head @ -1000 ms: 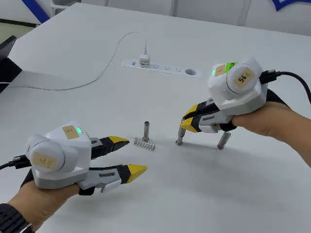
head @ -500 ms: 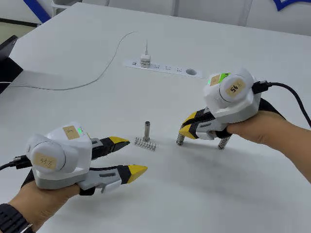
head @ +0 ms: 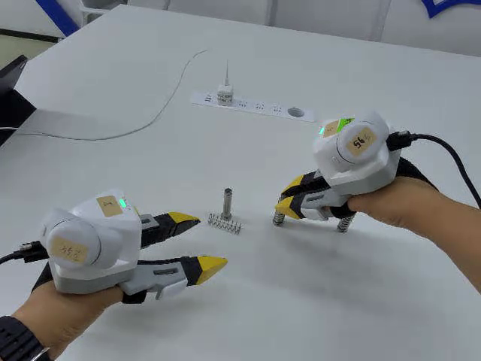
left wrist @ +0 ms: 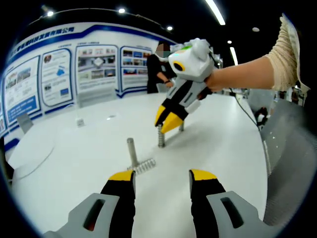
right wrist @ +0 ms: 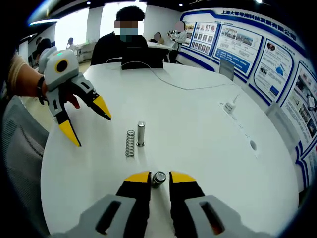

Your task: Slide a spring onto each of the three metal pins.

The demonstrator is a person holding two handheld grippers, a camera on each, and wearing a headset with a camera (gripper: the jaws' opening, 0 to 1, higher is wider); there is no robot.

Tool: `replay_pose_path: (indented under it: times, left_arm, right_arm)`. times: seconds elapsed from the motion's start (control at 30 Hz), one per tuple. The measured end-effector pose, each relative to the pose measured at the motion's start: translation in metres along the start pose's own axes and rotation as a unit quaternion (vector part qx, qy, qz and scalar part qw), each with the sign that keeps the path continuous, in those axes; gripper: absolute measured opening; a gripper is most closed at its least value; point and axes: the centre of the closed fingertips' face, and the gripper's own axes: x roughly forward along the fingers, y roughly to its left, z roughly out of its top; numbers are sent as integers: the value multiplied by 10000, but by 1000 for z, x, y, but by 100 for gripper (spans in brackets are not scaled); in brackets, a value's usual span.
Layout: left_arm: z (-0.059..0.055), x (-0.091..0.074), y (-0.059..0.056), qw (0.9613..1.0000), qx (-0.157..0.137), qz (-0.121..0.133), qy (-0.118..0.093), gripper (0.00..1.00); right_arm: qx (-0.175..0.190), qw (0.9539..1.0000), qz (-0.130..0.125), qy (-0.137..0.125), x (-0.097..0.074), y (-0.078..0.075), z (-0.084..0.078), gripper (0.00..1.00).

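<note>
Right claw (head: 288, 201) lower now, sprung pin (right wrist: 158, 178) between its jaws (grip itself unclear).

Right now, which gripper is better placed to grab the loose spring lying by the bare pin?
Left. The left gripper is open and points at the loose spring beside the bare pin, with nothing between. The right gripper is at a spring-fitted pin, farther off.

right gripper (right wrist: 159, 174) jaws pinching near pin (right wrist: 158, 180) | bare pin (right wrist: 141, 133), loose spring (right wrist: 130, 144) alongside | left gripper (right wrist: 92, 130) jaws spread
</note>
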Motion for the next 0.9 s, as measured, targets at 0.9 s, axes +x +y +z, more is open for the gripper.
replay_pose_path:
  times: [0.9]
  left_arm:
    - [0,-2,3,10000,-10,63,12,44]
  right_arm:
    - [49,9989,355,-300,28,46,28,16]
